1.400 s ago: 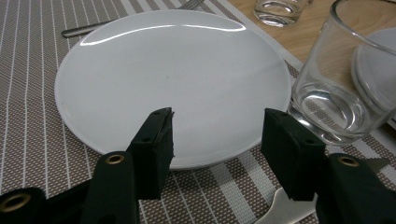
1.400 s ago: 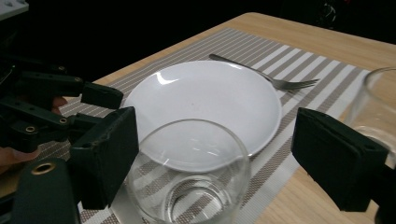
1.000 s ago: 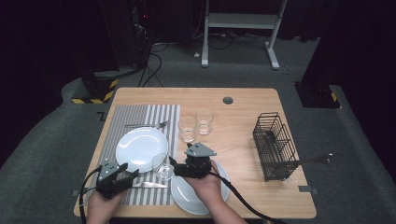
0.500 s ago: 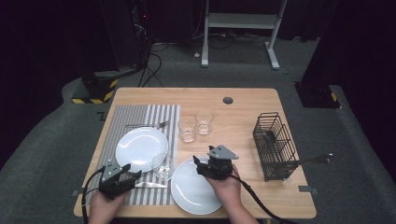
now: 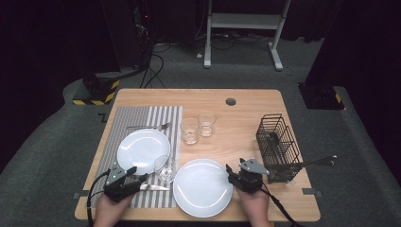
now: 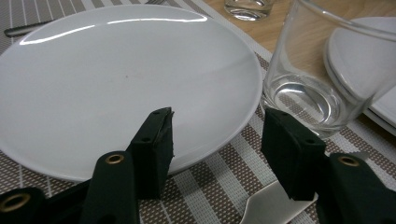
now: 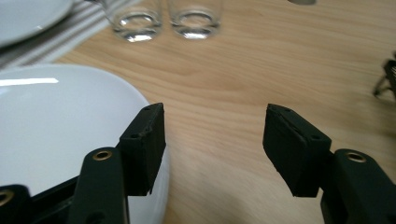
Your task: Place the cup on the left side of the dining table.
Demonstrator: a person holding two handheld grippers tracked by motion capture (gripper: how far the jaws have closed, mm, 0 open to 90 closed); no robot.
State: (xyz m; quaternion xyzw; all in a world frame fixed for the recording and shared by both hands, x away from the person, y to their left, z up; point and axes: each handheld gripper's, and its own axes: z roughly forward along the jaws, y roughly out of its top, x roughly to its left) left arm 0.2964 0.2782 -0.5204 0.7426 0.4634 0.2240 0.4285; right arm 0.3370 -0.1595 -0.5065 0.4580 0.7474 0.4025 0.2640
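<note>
1. Dark floor and black cables are surrounding your wooden desk [image 5: 246,101], which is carrying a striped placemat [image 5: 142,116] on its 9 o'clock side.
2. You are holding your left hand-held gripper [image 5: 128,178] over the placemat's near edge, jaws spread and empty, by the rim of the far white plate [image 5: 142,147] at 11 o'clock.
3. A clear glass [image 6: 322,70] is standing upright just beyond its right jaw, at 1 o'clock, with a knife blade [image 6: 275,205] lying under the jaws.
4. Your right hand-held gripper [image 5: 235,174] has just been closing its jaws; they are standing apart, pinching nothing.
5. Its left jaw is hanging at the edge of the near white plate [image 5: 201,187], at 9 o'clock.
6. A black wire basket [image 5: 276,146] is standing at 1 o'clock of that hand-held gripper.
</note>
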